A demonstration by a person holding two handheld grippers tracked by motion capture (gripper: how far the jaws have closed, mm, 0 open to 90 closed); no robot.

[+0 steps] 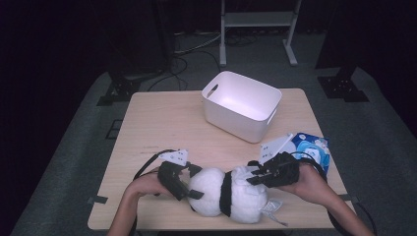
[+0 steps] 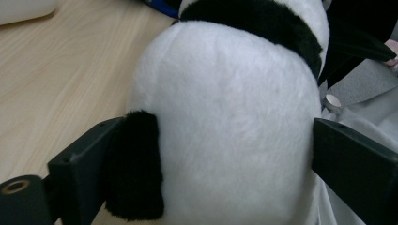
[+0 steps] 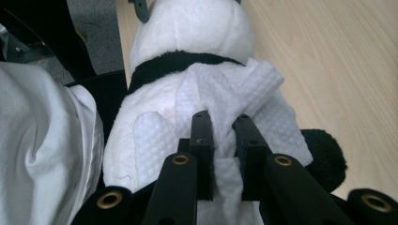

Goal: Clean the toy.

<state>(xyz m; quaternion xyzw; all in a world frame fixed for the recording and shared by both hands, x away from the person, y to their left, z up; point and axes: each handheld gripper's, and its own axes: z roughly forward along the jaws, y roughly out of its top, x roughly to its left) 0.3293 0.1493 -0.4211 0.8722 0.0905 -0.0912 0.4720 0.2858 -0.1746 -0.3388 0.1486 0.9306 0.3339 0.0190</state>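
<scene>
I see the plush panda lying on its side at the near edge of the bench, between my two hands. My left gripper has its jaws spread wide around the panda's white rounded end, one jaw against a black patch and the other touching the far side. My right gripper has its jaws nearly closed, pinching a fold of the white waffle cloth that lies over the panda. A white tub stands farther back, well apart, and a blue packet lies just beside my right hand.
</scene>
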